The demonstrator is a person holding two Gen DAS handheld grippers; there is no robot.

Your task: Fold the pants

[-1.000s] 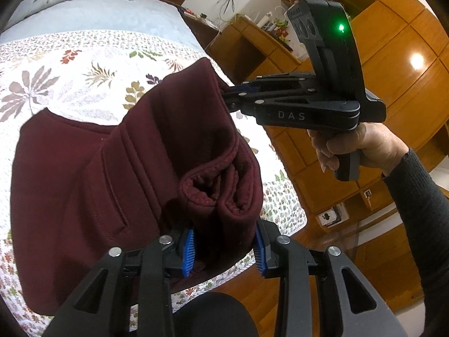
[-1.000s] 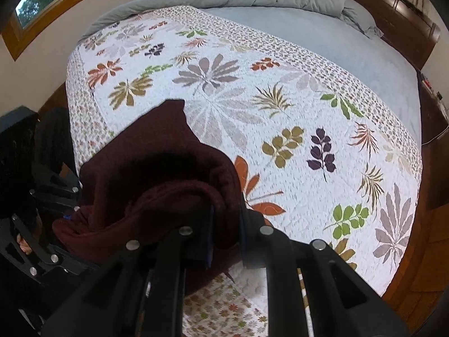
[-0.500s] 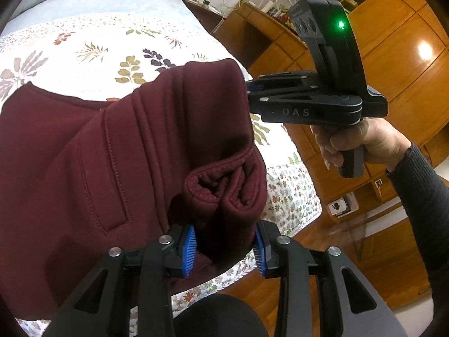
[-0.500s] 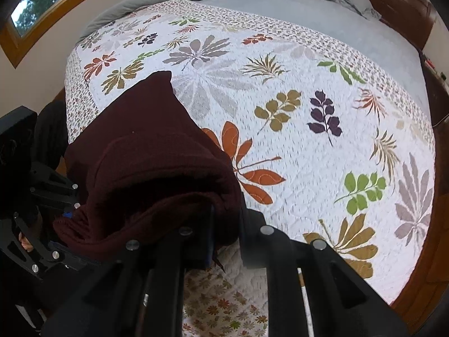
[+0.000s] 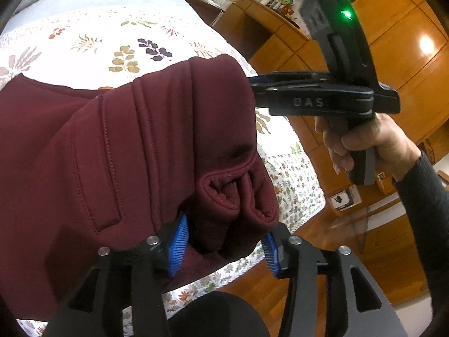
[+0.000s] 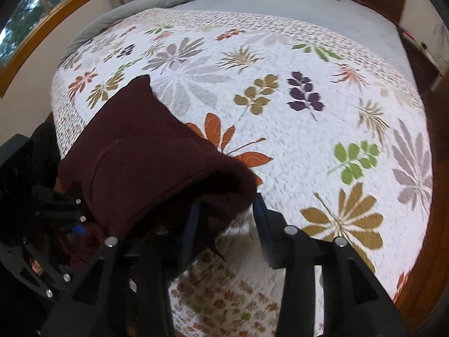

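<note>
A bed (image 6: 294,146) with a white leaf-patterned quilt (image 5: 92,53) fills both views. Near its foot edge lie folded maroon pants (image 5: 118,154), bunched thick where the layers meet. The left gripper (image 5: 224,245) has just been opening; its blue pads stand spread with the bunched hem between them, apparently letting go. The right gripper (image 6: 224,224), held in a hand (image 5: 373,146), has likewise just opened, one finger clear of the cloth, seemingly releasing it to rest flat.

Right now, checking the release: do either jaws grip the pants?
No. Both jaws have just been opening; the pants' folded edge sits loose between them.
</note>
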